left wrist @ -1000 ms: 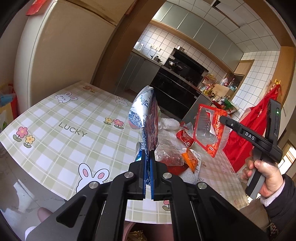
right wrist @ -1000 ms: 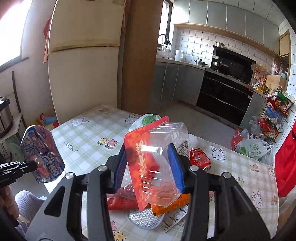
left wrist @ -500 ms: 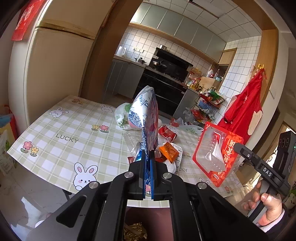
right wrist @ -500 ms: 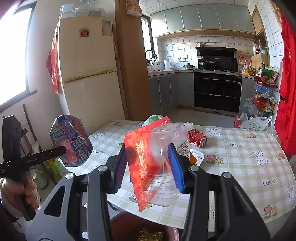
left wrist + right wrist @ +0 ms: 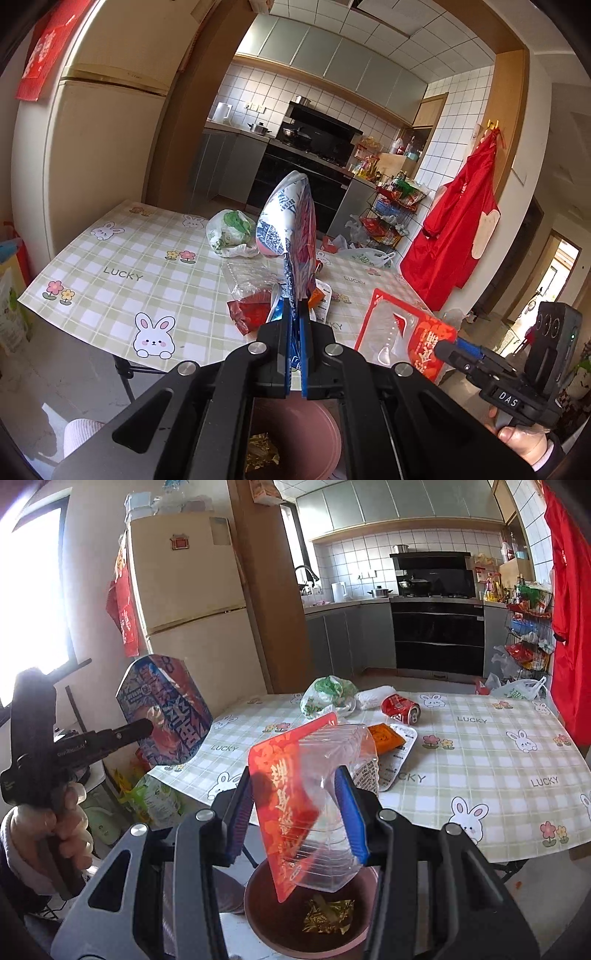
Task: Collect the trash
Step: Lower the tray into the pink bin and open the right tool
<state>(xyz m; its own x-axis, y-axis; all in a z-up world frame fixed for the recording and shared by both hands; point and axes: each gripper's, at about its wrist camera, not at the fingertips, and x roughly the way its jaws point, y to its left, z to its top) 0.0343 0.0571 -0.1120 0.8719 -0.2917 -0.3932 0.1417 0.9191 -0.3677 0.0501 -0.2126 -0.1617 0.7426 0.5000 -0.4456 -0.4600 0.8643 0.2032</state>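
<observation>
Both tongs (image 5: 294, 325) (image 5: 297, 808) clamp wrappers (image 5: 291, 236) (image 5: 295, 794) above bin (image 5: 258, 915).

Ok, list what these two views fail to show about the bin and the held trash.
- Bin: in both wrist views its near part is hidden by the gripper bodies and by the red and clear package.
- Blue snack bag: edge-on in the left view, print unreadable.
- Items behind it on the table: covered in the left view.

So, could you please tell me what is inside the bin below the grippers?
The bin holds crumpled gold foil. The red and clear package hides its near part.
</observation>
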